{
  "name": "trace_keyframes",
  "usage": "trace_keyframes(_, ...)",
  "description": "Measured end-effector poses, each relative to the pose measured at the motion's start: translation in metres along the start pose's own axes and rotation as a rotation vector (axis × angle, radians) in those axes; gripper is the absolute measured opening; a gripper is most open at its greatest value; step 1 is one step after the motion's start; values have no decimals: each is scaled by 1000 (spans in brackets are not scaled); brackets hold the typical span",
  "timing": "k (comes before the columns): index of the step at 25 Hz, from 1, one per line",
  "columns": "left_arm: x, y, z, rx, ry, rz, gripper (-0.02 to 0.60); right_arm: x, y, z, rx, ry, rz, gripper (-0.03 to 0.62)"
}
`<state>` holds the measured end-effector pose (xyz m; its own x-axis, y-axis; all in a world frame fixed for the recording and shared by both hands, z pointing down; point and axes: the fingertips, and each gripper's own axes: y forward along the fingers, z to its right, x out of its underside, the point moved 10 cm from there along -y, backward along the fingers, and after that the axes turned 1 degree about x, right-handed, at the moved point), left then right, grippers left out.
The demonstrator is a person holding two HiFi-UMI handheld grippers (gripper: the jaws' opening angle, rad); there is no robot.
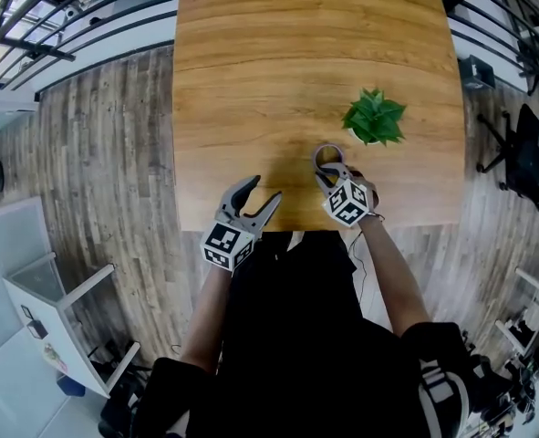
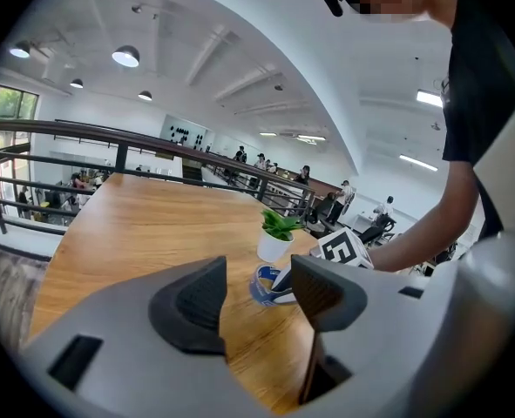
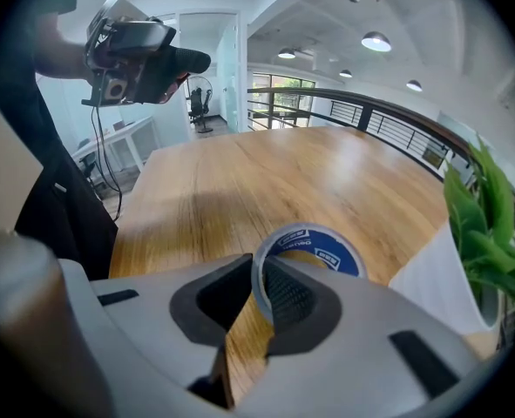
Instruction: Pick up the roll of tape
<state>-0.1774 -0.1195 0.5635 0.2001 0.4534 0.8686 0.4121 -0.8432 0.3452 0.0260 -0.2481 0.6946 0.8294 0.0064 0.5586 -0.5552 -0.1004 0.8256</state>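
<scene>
Right gripper (image 3: pixel 259 279), closest to my lens: jaws pinched on the wall of the tape roll (image 3: pixel 322 246). One pad is inside the ring and the other outside, with the near rim squeezed between them.

The roll appears to rest flat on the wooden table (image 1: pixel 296 44), close to the near edge. It sits just beside a small potted plant (image 1: pixel 375 117) in a white pot, and I see no contact between the two.

Left gripper (image 2: pixel 257 273): jaws apart with nothing in them. It hangs over the table edge well to the left of the roll and points across at it.

Progress, my read: the approach is done and the grip looks made. The lift is not yet done, since I see no gap under the roll. What remains is to raise it clear without brushing the plant.

Writing: the roll's blue inner liner carries white label panels with print, too small and warped for me to read. The gripper cubes show black-and-white square markers, no words.
</scene>
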Motion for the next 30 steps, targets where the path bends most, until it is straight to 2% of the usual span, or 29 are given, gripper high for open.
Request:
trace_keyframes(6,0,-2,1,31,17,16,244,-1,-3,-8,44,-11,-1,54)
trace_keyframes(21,8,-21,11,86,39,38,244,-17,-40,-25,155,41,55,54)
trace_keyframes(30,21,-40,15,89,30,41,244,-23,-61,-49,195,88,88,54)
